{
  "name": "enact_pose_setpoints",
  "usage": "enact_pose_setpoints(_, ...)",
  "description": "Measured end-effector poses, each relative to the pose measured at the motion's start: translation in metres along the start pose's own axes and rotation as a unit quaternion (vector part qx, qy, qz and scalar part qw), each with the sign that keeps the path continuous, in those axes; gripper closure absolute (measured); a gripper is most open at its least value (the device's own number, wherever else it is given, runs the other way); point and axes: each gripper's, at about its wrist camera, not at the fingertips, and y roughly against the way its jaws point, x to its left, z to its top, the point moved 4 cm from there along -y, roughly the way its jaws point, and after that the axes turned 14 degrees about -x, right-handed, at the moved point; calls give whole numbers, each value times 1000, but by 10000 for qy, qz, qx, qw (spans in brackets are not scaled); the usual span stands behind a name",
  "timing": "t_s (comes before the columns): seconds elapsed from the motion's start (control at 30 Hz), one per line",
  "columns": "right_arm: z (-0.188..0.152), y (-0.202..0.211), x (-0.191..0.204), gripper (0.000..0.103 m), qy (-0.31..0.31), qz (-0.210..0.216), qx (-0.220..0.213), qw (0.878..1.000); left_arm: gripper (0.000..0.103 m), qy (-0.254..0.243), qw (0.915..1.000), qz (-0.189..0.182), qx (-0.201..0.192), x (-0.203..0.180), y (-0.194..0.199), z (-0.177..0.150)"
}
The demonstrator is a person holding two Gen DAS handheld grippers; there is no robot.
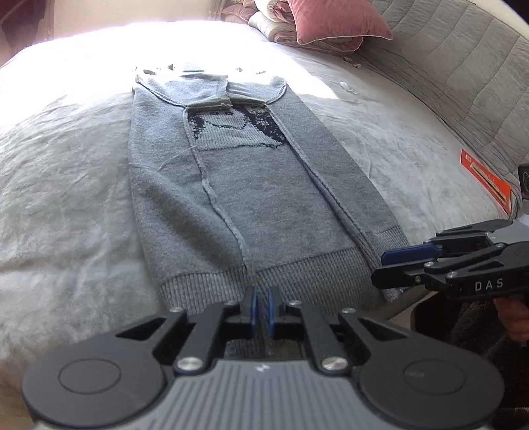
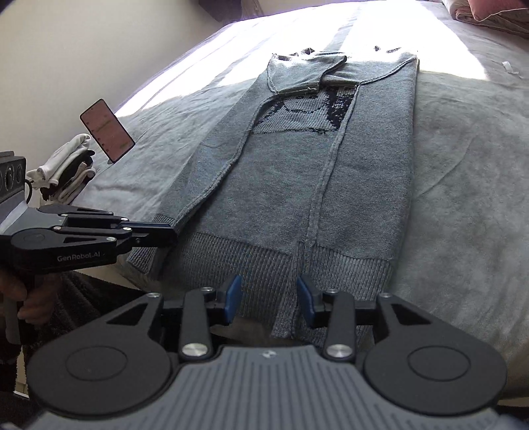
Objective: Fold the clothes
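Grey knitted sweater (image 1: pixel 251 198), ribbed hem; fuzzy matt bedspread (image 1: pixel 66 198); matt black plastic left gripper (image 1: pixel 263 309), blue jaws

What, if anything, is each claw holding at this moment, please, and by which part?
The left claw pinches the grey knitted sweater by its ribbed bottom hem. The right claw is open over that hem, holding nothing.

A pale grey blanket (image 1: pixel 66 185) covered the bed. At its one o'clock end lay a pink pillow (image 1: pixel 334 20) on bundled bedding (image 1: pixel 264 20). An orange box (image 1: pixel 486 182) sat at three o'clock. At nine o'clock a phone (image 2: pixel 107 130) stood propped beside stacked clothes (image 2: pixel 66 168).
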Motion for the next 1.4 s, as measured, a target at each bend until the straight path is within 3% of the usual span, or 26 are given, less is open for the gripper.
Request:
enact_pose_setpoints(0.17,1,10,2,61,43,104,-150,9998,92,62,9981,-201,-583,1,19,12)
enact_pose_setpoints(0.2,2,11,1,61,30,115,-198,9997,92,91,9976,-97,-673,5,19,16)
enact_pose_setpoints(0.33,9,4,-1,61,-114,98,-214,9997,92,-104,9983,300,-486,16,-1,15)
enact_pose_setpoints(0.47,24,-7,10,61,-125,244,-192,9994,93,-129,9988,204,-430,19,-9,7)
enact_pose_setpoints(0.67,55,-57,20,61,-708,590,-335,9952,93,450,9903,-129,-1312,41,1,14)
enact_pose_setpoints(0.87,55,-113,24,67,-1383,658,-361,9875,95,925,9846,-385,-1434,58,-11,-11)
enact_pose_setpoints(0.9,52,-121,24,70,-1447,639,-344,9868,95,932,9837,-420,-1477,58,-11,-13)
enact_pose_setpoints(1.0,43,-130,25,99,-1389,542,-516,9875,95,854,9835,-472,-1523,60,-9,-16)
enact_pose_setpoints(1.17,39,-119,30,98,-1117,276,-926,9890,95,894,9814,-592,-1595,65,-3,-21)
enact_pose_setpoints(1.4,70,-139,22,73,-1498,241,-1010,9832,95,845,9779,-742,-1763,64,-1,-19)
